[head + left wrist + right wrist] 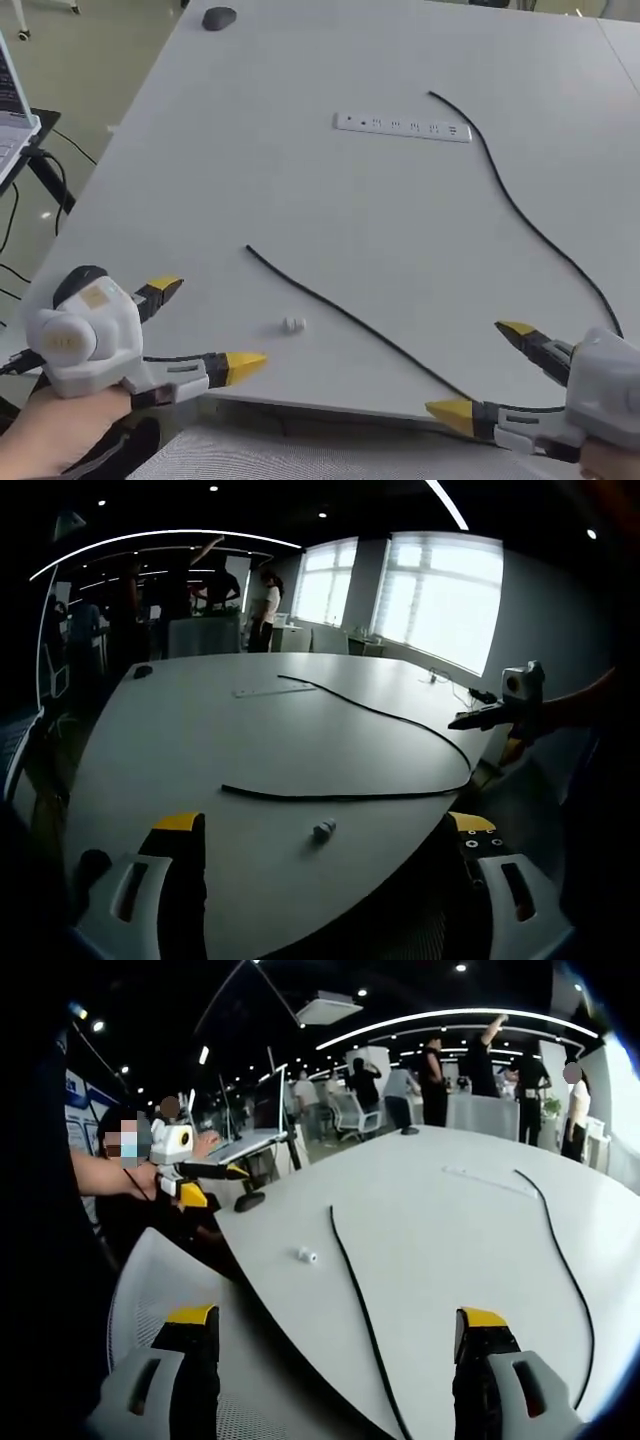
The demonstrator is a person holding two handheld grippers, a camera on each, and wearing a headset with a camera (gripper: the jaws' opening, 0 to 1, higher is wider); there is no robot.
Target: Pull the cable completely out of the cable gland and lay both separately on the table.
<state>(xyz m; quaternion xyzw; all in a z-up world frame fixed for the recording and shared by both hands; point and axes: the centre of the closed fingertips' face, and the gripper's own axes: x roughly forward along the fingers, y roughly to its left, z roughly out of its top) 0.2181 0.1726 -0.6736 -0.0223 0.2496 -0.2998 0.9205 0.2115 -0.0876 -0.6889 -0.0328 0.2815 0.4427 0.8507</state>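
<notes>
A small white cable gland [293,325] lies alone on the white table [300,190], a short way left of the black cable [340,310]. The cable runs from its free end near the table's middle down to the front edge, then loops up the right side [520,215]. The gland [323,829] and the cable [350,797] lie apart in the left gripper view, as do the gland [306,1255] and the cable [355,1290] in the right gripper view. My left gripper [210,325] is open at the front left edge. My right gripper [485,370] is open at the front right, holding nothing.
A white power strip [402,127] lies at the far middle of the table, and a dark mouse [219,17] at the far edge. A laptop [12,110] stands off the table on the left. A mesh chair back [165,1300] sits below the front edge. Several people stand in the background.
</notes>
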